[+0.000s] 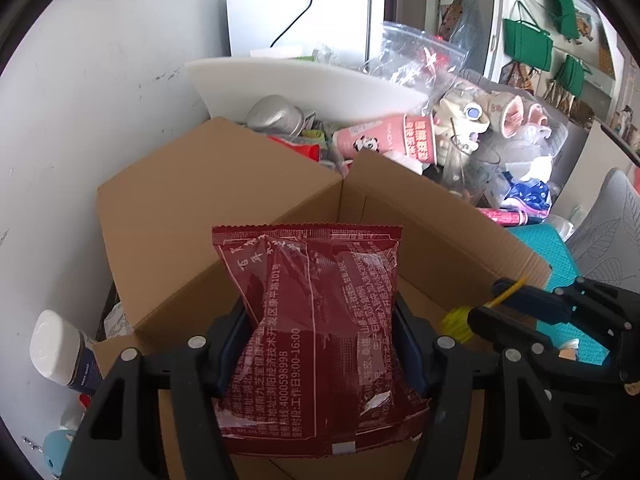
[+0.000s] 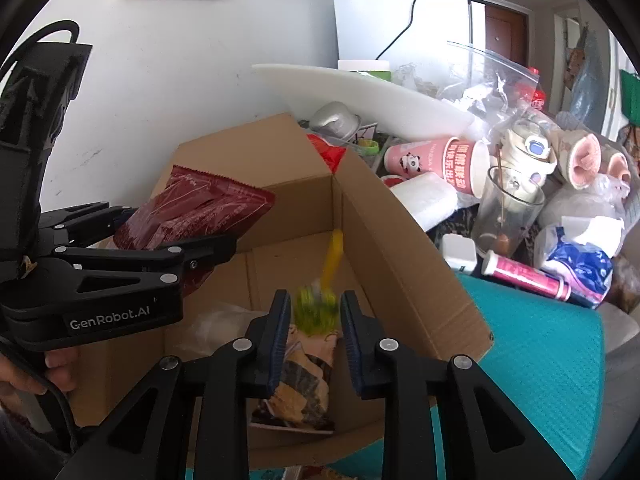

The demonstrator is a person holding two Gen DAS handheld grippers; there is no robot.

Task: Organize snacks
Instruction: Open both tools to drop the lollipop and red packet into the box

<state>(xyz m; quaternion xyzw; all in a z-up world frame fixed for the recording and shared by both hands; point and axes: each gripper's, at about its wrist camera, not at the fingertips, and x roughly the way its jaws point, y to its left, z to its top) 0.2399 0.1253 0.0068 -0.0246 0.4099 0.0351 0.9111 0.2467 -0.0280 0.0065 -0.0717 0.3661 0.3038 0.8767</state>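
left wrist: red packet (image 1: 316, 332) pinched in claw (image 1: 326, 344).

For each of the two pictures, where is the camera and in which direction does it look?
Left wrist: sits on the left gripper, looks forward and down into the cardboard box; its fingers clamp a red packet; the right gripper shows at the right.
Right wrist: sits on the right gripper, looks down into the same box; a blurred yellow-green item lies between its jaws; the left gripper and a hand show at the left.
Shared: box, red packet, pink cup, both grippers.
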